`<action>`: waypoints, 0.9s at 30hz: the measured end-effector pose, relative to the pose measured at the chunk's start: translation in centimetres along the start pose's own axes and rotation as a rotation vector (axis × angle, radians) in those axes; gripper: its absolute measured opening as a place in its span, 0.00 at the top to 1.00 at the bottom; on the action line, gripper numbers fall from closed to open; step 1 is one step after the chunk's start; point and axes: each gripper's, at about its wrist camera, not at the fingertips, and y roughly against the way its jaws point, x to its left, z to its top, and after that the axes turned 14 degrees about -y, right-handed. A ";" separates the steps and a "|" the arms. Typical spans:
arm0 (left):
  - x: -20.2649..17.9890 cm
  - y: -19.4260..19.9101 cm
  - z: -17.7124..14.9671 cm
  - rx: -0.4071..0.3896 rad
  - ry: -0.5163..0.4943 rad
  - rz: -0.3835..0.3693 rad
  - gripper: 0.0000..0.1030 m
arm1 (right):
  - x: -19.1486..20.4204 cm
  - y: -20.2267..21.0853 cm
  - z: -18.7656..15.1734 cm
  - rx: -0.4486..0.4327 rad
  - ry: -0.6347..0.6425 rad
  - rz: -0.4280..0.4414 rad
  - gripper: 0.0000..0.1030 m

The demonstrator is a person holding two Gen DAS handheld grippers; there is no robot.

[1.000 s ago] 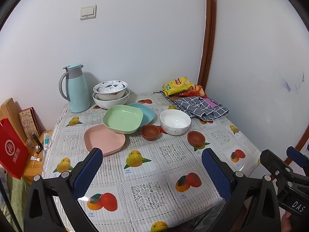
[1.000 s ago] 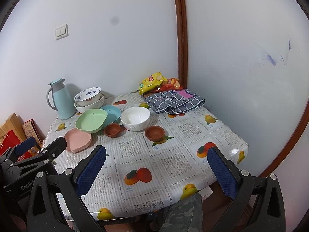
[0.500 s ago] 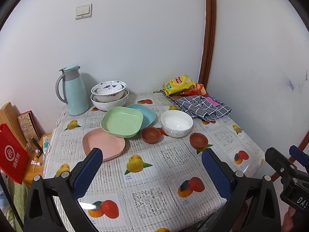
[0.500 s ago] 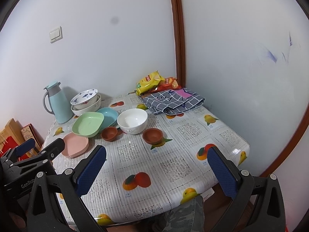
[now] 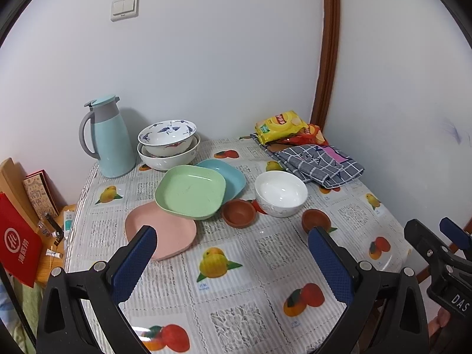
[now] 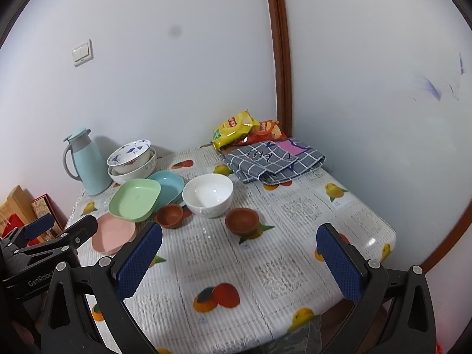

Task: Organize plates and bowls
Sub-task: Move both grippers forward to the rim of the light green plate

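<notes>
On the fruit-print table a green plate (image 5: 190, 190) lies partly over a blue plate (image 5: 228, 175) and a pink plate (image 5: 165, 230). A white bowl (image 5: 280, 193) stands to their right, with two small brown bowls (image 5: 239, 213) (image 5: 315, 219) in front. Two patterned bowls (image 5: 168, 143) are stacked at the back. My left gripper (image 5: 233, 253) is open and empty above the near part of the table. My right gripper (image 6: 239, 249) is open and empty, further right. The same dishes show in the right wrist view, with the white bowl (image 6: 208, 194) in the middle.
A light blue jug (image 5: 107, 137) stands at the back left. Snack bags (image 5: 283, 125) and a folded checked cloth (image 5: 315, 162) lie at the back right by the wall corner. A red bag (image 5: 17, 244) and small items sit on a side table left.
Both grippers have drifted slightly, so the table and dishes sit a little differently in each view. Both stay open and empty. No dish has moved.
</notes>
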 end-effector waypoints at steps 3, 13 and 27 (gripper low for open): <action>0.6 -1.0 0.5 0.010 0.000 0.017 0.00 | 0.5 -1.4 0.6 0.009 -0.012 0.015 0.00; 4.1 -4.0 1.4 0.039 0.050 0.060 0.00 | 2.0 -5.6 2.5 0.027 -0.096 0.141 0.00; 10.6 -10.0 1.0 0.152 0.146 0.101 0.01 | 7.4 -14.0 4.0 0.153 0.055 0.142 0.00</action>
